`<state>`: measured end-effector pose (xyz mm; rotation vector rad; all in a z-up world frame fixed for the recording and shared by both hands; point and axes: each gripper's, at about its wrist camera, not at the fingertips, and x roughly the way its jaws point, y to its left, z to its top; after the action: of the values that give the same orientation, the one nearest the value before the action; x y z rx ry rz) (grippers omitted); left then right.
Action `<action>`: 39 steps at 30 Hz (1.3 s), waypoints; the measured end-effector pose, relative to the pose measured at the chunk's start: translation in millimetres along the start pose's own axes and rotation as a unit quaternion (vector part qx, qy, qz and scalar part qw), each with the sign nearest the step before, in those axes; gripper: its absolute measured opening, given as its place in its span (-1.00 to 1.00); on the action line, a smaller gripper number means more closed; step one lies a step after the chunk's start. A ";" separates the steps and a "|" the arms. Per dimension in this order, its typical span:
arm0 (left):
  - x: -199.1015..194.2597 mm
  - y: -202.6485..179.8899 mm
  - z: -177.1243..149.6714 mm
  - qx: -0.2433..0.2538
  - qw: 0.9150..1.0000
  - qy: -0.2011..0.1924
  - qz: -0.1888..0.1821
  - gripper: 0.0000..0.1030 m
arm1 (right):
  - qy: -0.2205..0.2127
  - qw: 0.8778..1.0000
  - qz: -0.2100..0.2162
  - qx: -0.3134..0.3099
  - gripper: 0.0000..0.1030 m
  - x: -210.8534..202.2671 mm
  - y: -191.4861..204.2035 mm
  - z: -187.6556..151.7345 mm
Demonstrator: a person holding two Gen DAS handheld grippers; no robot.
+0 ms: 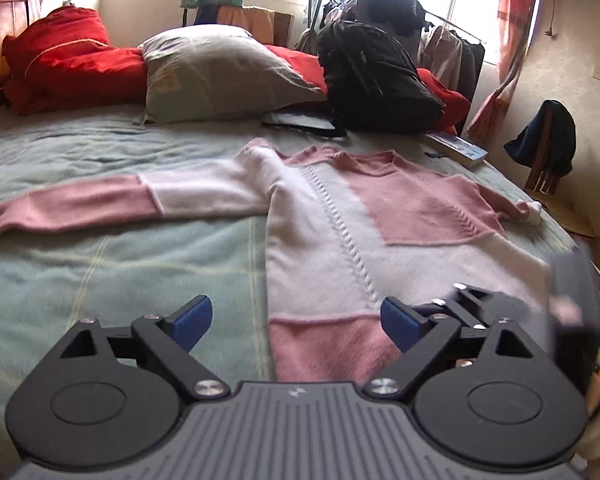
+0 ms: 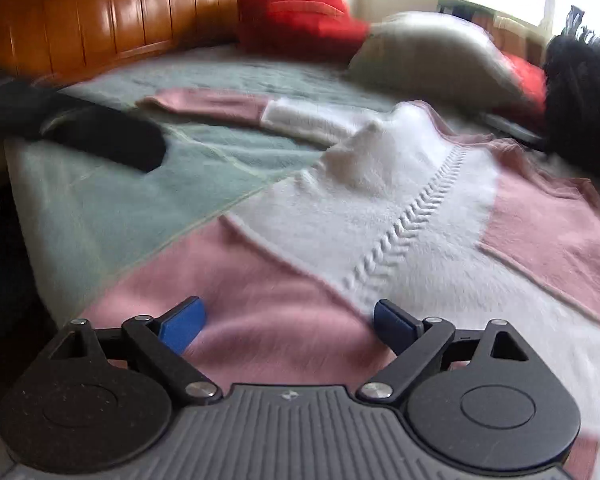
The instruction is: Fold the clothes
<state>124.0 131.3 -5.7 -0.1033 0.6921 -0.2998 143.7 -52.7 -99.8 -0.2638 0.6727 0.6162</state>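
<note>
On the bed point(image 1: 100, 264), over a pale green blanket, a pink and white sweater point(image 1: 332, 240) is lying flat, its long axis running from the near hem toward the pillow point(image 1: 220, 72), neckline pointing away. One sleeve is stretching out sideways to the left. Both the left gripper point(image 1: 296, 316) and the right gripper point(image 2: 288, 320) are hovering over the pink hem, fingers spread wide, pinching nothing.
</note>
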 end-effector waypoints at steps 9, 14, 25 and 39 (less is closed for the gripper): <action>24.9 -29.6 -2.4 0.045 0.997 0.001 -0.068 0.78 | -0.022 0.999 -0.019 0.019 0.94 -71.0 -25.2 -16.0; 61.8 -41.3 -19.1 0.033 0.993 0.032 -0.109 0.79 | 0.031 0.993 -0.092 0.070 0.95 -71.7 -71.3 -53.8; 45.0 -82.2 -31.8 0.154 0.987 0.036 -0.041 0.82 | -0.013 0.994 -0.068 0.084 1.00 -134.7 -90.5 -85.9; 86.3 -97.6 -48.4 0.099 0.993 0.060 0.005 0.98 | -0.032 0.977 -0.045 0.206 1.00 -136.4 -152.4 -131.1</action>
<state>132.7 12.2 -76.9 0.1086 0.7775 -0.3659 87.3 -289.0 -105.2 0.1110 0.7065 0.3846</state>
